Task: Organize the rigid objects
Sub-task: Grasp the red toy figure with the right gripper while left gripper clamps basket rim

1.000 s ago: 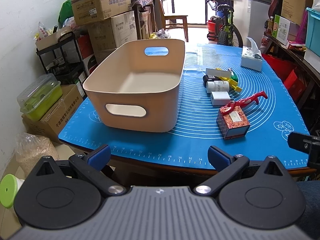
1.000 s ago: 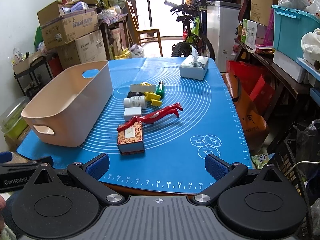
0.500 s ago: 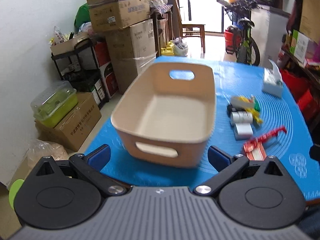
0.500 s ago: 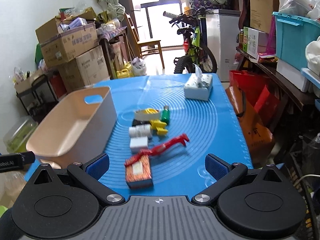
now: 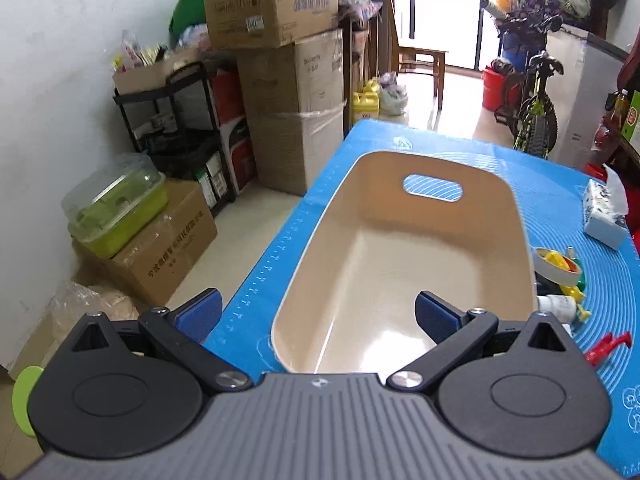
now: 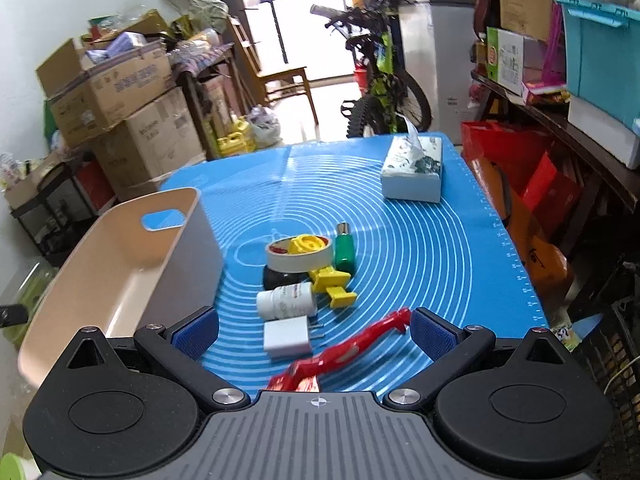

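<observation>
A beige bin (image 5: 404,264) with cut-out handles is seen on the blue mat (image 6: 420,240) that covers the tabletop, and it is taken here as the landmark. The left tongs (image 5: 318,316) are held wide open above the near end of the bin, one blue pad outside its left wall over the mat edge and the other over its bare floor; nothing is gripped. No objects are seen inside the bin.

The right tongs (image 6: 314,334) are likewise spread wide and grip nothing; they hang over the mat to the right of the bin. Between their pads, to the right of the bin's near end, a white charger plug (image 6: 287,338) and a red plastic tool (image 6: 348,350) are seen, with a patterned red box (image 6: 306,384) partly hidden at the tongs' base. Just right of the bin's middle a white pill bottle (image 6: 285,300) lies on its side, touching a yellow clip (image 6: 332,282). Beyond these, a roll of tape (image 6: 298,256) is stacked on a black round object (image 6: 280,278), with a yellow piece (image 6: 305,244) resting in its centre. A small green bottle (image 6: 345,250) stands upright just beside the tape, on the side away from the bin. A tissue box (image 6: 412,174) sits well apart from the bin, near the mat's far right corner
</observation>
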`<action>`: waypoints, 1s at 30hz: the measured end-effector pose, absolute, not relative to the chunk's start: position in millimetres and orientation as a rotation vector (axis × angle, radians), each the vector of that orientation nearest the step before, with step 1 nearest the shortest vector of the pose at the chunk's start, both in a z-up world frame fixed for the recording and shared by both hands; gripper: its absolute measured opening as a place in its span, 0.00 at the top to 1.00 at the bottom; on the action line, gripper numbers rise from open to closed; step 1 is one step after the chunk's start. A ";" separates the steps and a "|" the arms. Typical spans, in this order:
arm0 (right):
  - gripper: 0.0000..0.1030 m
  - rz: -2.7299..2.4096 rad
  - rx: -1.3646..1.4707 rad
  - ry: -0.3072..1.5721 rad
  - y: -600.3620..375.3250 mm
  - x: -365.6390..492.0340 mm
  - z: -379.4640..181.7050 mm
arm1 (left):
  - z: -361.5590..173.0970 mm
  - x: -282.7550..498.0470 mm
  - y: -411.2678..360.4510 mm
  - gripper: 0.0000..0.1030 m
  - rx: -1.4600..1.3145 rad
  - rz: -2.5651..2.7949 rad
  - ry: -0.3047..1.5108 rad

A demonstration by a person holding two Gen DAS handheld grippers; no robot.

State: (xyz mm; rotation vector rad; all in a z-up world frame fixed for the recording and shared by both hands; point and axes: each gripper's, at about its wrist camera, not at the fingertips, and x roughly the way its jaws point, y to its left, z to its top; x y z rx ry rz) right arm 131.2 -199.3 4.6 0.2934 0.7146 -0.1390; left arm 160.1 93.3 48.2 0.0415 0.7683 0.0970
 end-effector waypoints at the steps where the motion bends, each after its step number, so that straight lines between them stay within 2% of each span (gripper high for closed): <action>1: 0.02 -0.146 0.304 0.723 -199.9 138.3 0.4 | 43.8 167.1 95.7 0.01 0.036 0.078 0.791; 8: 0.05 -0.201 0.325 0.833 -202.8 178.8 -36.7 | 13.3 201.8 112.7 0.03 0.073 0.101 0.881; 9: 0.06 -0.211 0.329 0.856 -203.2 182.7 -42.2 | 8.2 206.0 116.9 0.14 0.072 0.115 0.897; 10: 0.08 -0.222 0.337 0.882 -204.2 186.1 -47.9 | 4.2 208.9 120.6 0.20 0.062 0.121 0.913; 16: 0.14 -0.255 0.401 0.996 -210.3 196.3 -76.8 | -15.2 218.0 139.3 0.31 -0.006 0.153 1.014; 18: 0.16 -0.257 0.411 1.011 -210.1 198.5 -81.6 | -20.4 218.6 140.1 0.42 -0.001 0.160 1.034; 20: 0.19 -0.258 0.397 1.025 -206.8 200.8 -83.4 | -22.5 220.2 141.7 0.44 -0.009 0.159 1.041; 27: 0.31 -0.258 0.395 1.055 -199.5 210.2 -90.7 | -23.3 226.8 141.9 0.72 -0.013 0.097 1.078; 30: 0.38 -0.272 0.431 1.051 -201.5 211.3 -91.6 | -25.4 228.5 137.0 0.76 0.007 0.081 1.082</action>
